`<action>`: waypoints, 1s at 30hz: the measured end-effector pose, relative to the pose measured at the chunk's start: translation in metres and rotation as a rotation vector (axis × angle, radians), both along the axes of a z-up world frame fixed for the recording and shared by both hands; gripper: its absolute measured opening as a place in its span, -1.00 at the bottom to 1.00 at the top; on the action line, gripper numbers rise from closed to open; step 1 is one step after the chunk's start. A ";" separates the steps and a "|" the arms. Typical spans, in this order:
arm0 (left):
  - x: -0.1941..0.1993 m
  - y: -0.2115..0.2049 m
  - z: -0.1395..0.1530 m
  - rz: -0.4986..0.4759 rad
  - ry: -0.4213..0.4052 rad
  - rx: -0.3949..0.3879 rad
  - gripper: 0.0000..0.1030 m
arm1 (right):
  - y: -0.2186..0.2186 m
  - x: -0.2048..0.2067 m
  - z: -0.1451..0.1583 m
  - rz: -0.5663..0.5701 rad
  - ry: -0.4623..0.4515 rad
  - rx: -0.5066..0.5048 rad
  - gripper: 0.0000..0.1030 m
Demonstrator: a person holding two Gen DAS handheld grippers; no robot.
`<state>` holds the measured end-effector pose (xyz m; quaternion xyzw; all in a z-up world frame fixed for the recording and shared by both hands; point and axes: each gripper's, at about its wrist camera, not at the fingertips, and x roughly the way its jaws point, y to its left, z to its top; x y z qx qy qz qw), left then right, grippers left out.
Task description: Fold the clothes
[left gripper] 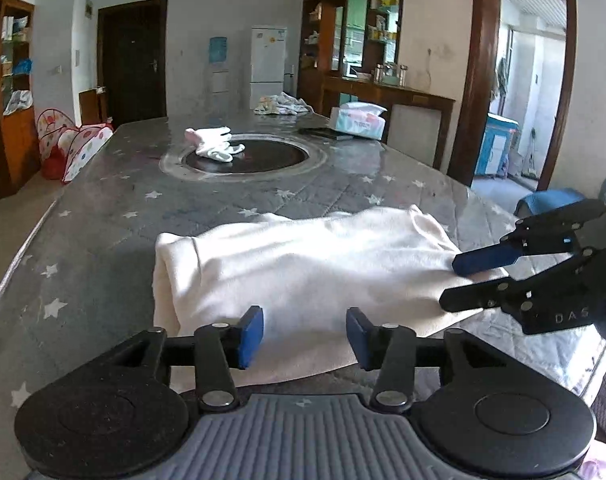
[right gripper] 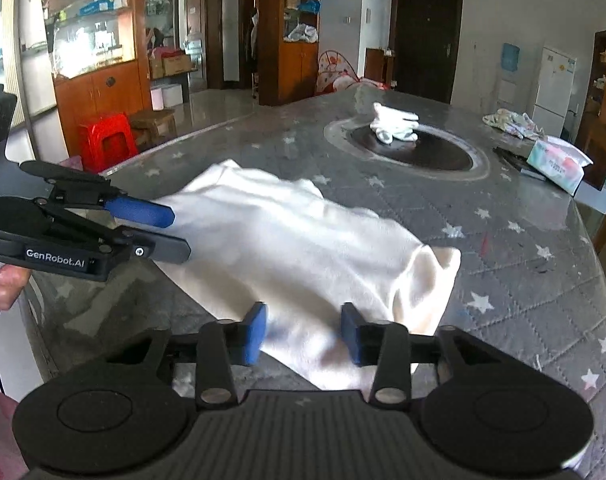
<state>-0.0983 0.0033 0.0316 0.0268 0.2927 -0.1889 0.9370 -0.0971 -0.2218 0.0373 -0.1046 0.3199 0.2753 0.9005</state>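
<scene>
A cream white garment lies partly folded on the grey star-patterned table, near its front edge. My left gripper hovers open over the garment's near edge, with cloth showing between its blue pads. In the right wrist view the left gripper points at the garment's left end, jaws apart. My right gripper is open above the garment's near corner. From the left wrist view the right gripper reaches in at the garment's right end, fingers spread.
A small white garment lies on the dark round inset mid-table. A tissue pack and crumpled printed cloth sit at the far side. A red stool stands off the table's left.
</scene>
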 end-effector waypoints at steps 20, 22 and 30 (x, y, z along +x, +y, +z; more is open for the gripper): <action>-0.012 0.012 0.006 0.087 0.017 -0.047 0.46 | 0.014 0.005 -0.007 -0.005 -0.009 0.040 0.35; -0.011 0.015 0.003 0.098 0.025 -0.043 0.46 | 0.015 0.006 -0.006 -0.003 -0.009 0.039 0.35; -0.010 0.026 0.006 0.111 0.045 -0.098 0.46 | 0.018 0.014 -0.002 0.005 -0.014 0.039 0.39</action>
